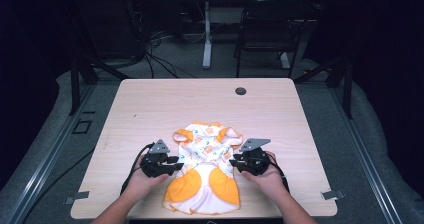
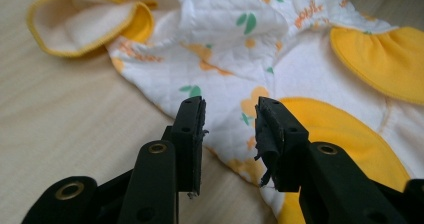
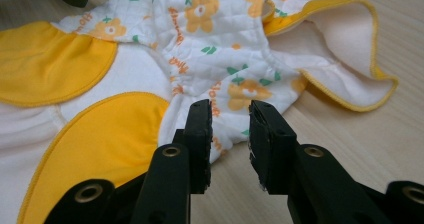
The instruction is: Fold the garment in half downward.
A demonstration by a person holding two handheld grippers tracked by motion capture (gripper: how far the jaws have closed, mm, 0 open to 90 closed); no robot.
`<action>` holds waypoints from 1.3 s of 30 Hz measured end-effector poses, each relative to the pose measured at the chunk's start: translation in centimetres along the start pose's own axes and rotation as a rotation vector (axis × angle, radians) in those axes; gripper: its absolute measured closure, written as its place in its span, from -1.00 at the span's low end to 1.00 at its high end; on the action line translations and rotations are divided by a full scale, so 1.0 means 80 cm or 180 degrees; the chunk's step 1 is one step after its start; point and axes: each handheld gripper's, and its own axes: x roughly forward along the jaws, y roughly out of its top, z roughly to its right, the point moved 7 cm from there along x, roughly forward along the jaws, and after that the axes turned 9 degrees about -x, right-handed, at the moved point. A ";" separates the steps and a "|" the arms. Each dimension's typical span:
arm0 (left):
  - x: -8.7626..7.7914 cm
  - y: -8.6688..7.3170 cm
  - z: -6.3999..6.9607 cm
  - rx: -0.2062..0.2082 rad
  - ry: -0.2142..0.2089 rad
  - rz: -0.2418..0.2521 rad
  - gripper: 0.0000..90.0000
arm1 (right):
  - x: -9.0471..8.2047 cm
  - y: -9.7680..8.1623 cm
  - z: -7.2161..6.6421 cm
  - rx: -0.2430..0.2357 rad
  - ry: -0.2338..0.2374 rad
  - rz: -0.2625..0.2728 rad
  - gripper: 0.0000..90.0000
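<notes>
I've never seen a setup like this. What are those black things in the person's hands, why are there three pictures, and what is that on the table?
No robot here: a person holds a hand-operated clamp with two black jaws in each hand, the left gripper and the right gripper. The wide picture comes from a fixed camera above the wooden table, looking forward and down. The other two come from small cameras riding on the grippers, each looking along its own jaws.

On the table lies a small quilted garment, white with an orange flower print, yellow panels and yellow-edged ruffles. The grippers sit at its two sides. In the left gripper view and the right gripper view, the jaws stand apart with the cloth's edge just ahead. Nothing is held yet.
</notes>
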 end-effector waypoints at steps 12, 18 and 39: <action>-0.009 0.060 -0.014 0.0008 0.0011 0.0106 0.39 | -0.013 0.027 0.033 0.0062 0.0035 -0.0038 0.56; -0.005 0.083 -0.018 0.0074 0.0037 0.0072 0.40 | -0.019 0.050 0.038 -0.0001 0.0048 -0.0069 0.57; 0.021 0.147 -0.042 0.0080 0.0119 0.0007 0.46 | 0.019 0.107 0.085 -0.0124 -0.0016 -0.0318 0.59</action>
